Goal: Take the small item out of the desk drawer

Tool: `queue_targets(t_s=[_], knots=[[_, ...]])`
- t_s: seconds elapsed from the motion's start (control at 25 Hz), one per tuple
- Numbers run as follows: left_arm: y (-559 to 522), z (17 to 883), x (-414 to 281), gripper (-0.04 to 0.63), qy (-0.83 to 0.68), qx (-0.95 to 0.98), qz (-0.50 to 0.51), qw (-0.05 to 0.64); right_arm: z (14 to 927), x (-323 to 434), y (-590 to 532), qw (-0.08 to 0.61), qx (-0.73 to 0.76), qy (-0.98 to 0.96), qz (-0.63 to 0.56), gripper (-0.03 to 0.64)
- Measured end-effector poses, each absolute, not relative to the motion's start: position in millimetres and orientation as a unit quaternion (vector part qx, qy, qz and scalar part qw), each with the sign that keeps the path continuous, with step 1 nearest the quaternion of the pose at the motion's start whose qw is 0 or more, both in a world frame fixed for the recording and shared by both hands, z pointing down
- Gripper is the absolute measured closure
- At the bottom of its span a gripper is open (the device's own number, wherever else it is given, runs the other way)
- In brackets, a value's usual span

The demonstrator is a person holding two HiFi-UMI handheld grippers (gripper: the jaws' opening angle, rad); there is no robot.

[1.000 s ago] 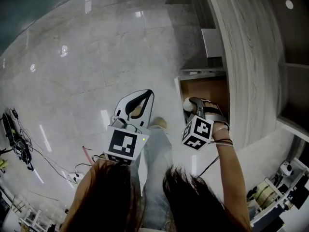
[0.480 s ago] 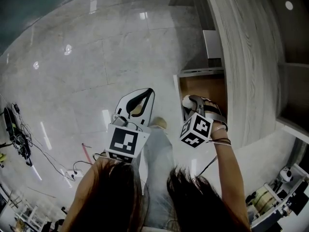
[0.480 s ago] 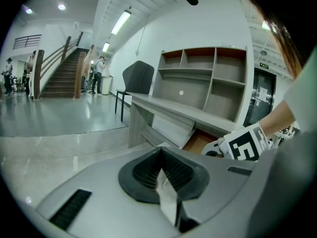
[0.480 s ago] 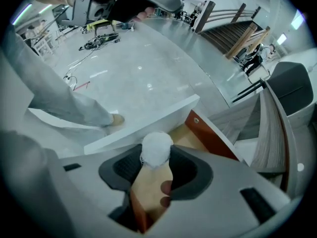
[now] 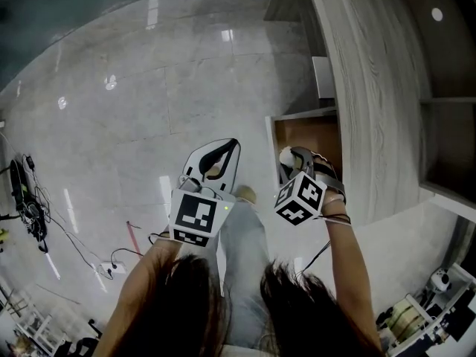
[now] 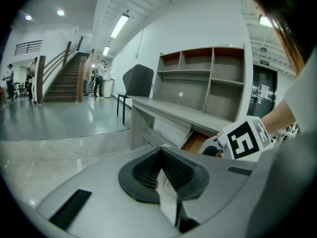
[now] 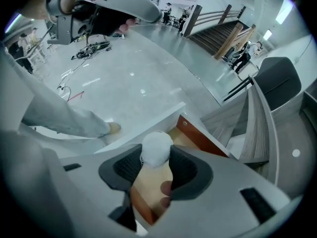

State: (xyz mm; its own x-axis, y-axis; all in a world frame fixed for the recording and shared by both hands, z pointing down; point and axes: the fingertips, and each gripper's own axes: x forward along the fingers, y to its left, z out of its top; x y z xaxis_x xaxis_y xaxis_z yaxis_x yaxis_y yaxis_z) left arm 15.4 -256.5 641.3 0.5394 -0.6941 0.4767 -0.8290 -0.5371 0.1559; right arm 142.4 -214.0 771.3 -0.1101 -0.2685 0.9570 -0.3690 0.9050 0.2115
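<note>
**Item: white fluffy ball, held over the open desk drawer**

- **Task's thing:** white fluffy ball, small, round and soft-looking. It sits pinched at the very tips of the right gripper, above the open drawer and clear of its wooden bottom. Judged lifted out of the drawer or nearly so, but not yet carried away from it.
- **Right gripper:** pointing steeply down over the drawer. Its jaws have just been closing and are now clenched on the ball, which fills the gap between the tips.
- **Left gripper:** held out over the floor, well apart from the drawer. Jaws together at the tips, grasping nothing of the task.
- **Drawer:** pulled out from under the grey tabletop, its white front facing the person's legs.

**Risks from here**
- Slip: the hold is at the tips only, on a soft round thing. A slackened squeeze or a sharp turn of the wrist could let the ball squirt out, back into the drawer or onto the floor, where it could roll.
- Snag: the tabletop edge lies just beside the path upward, so a careless lift could brush the ball against it and knock it loose.
- Over-squeeze: squashing the fluff could shift the hold off centre.
</note>
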Motion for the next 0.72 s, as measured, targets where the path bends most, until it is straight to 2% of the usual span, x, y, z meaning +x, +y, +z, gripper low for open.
queue_targets(t_s=[0.72], knots=[[-224.9, 599.6, 32.1, 0.581, -0.483, 0.838, 0.173, 0.186, 705.2, 137.4, -211.4, 0.535, 0.328, -0.775, 0.075, 0.44]])
